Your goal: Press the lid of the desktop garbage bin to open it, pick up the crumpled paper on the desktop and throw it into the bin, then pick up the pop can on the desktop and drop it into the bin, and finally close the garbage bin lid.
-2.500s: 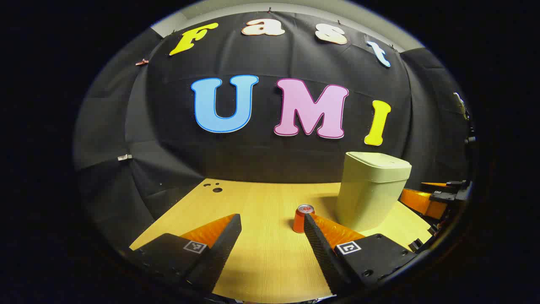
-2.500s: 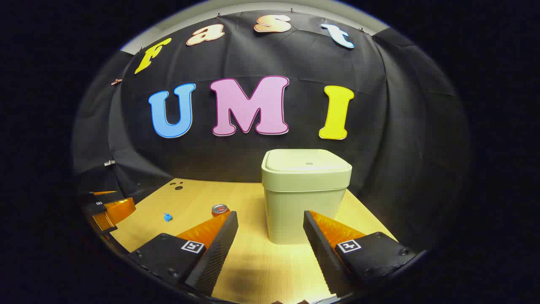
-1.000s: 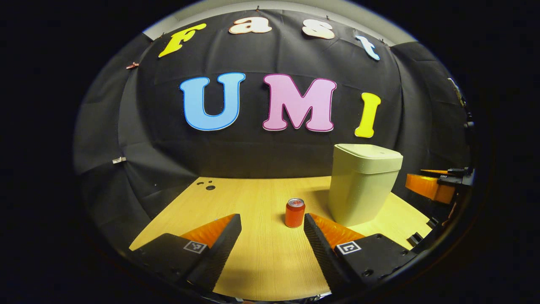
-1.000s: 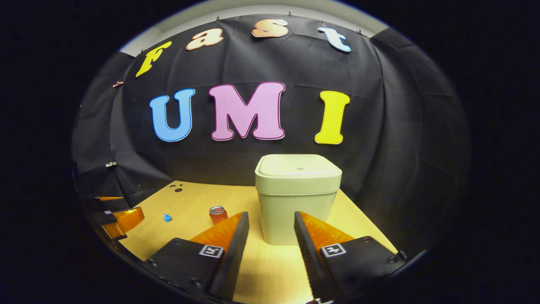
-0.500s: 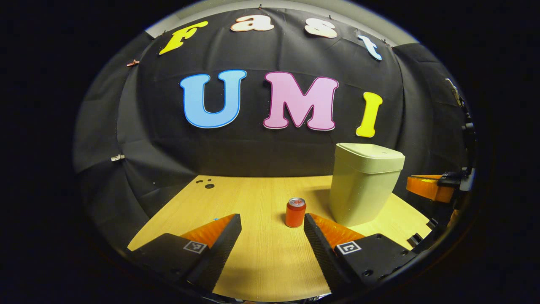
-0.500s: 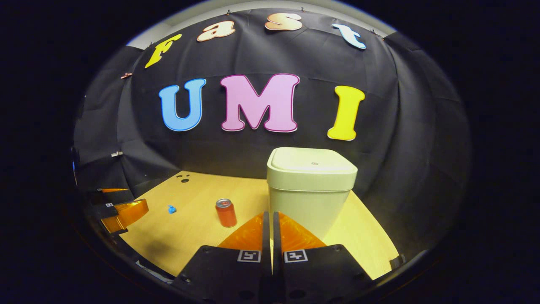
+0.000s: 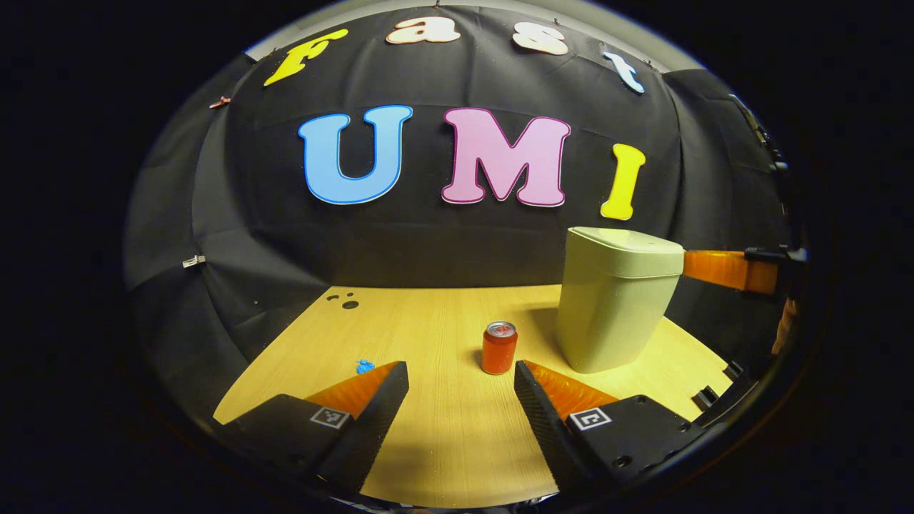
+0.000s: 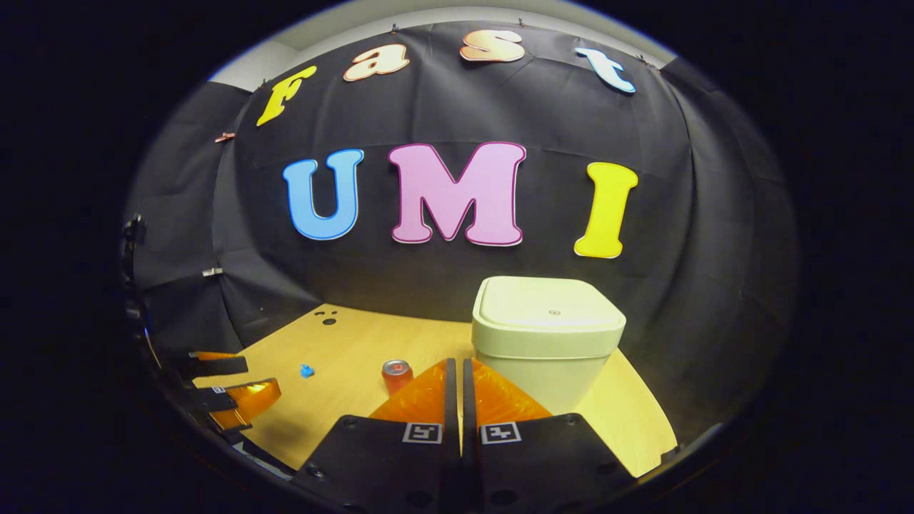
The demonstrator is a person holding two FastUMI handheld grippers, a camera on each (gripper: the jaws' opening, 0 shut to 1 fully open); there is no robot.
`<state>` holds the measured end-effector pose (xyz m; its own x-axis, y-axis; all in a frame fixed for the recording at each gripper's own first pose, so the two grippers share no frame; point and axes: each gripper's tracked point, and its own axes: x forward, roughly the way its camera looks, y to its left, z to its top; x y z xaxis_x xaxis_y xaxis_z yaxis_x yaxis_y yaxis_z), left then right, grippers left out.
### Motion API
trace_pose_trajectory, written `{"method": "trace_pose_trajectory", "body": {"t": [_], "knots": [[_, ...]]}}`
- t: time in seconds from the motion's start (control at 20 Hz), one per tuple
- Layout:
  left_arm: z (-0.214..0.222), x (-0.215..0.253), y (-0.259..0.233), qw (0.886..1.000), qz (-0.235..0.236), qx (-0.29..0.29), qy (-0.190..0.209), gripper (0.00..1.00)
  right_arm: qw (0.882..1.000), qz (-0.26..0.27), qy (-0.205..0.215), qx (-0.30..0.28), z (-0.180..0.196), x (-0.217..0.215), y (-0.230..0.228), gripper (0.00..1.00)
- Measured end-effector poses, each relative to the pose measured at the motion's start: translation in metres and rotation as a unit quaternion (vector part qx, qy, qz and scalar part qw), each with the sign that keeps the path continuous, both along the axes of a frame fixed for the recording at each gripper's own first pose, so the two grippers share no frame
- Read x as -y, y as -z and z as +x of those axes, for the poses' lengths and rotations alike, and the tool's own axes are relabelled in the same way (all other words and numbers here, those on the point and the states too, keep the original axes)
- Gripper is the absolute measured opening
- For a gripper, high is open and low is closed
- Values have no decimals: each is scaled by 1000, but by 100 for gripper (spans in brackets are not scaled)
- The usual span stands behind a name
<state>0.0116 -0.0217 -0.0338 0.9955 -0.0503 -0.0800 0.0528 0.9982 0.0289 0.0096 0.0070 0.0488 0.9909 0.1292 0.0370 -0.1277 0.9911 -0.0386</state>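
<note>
Bin [image 8: 546,335] lid down, no legible label.

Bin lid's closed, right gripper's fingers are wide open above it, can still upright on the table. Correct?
Not quite: the right gripper is shut, its fingers pressed together with nothing between them, as the right gripper view shows. The rest holds: the bin has its lid closed, and the can stands upright on the table.

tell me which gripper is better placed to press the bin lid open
Right. The right gripper is shut and faces the closed bin lid; the open left gripper faces the pop can.
</note>
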Motion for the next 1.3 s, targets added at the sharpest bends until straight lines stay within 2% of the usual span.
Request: {"method": "trace_pose_trajectory", "body": {"t": [0.2, 0.5, 0.9, 0.95, 1.0, 1.3], "knots": [[3, -4, 4, 1000, -2, -5, -8, 96, 999, 26, 20, 11, 23, 24, -26, 5], [11, -17, 12, 999, -13, -22, -36, 96, 998, 9, 47, 29, 59, 57, -48, 5], [22, -33, 20, 996, -17, -37, -75, 96, 998, -13, 66, 6, 114, 85, -35, 5], [22, -37, 20, 996, -18, -38, -83, 99, 998, -12, 67, 2, 120, 86, -32, 5], [23, -41, 21, 995, -19, -40, -89, 96, 998, -12, 68, -4, 125, 87, -28, 5], [28, -51, 27, 993, -23, -49, -101, 95, 997, 13, 76, -20, 134, 91, -19, 5]]}}
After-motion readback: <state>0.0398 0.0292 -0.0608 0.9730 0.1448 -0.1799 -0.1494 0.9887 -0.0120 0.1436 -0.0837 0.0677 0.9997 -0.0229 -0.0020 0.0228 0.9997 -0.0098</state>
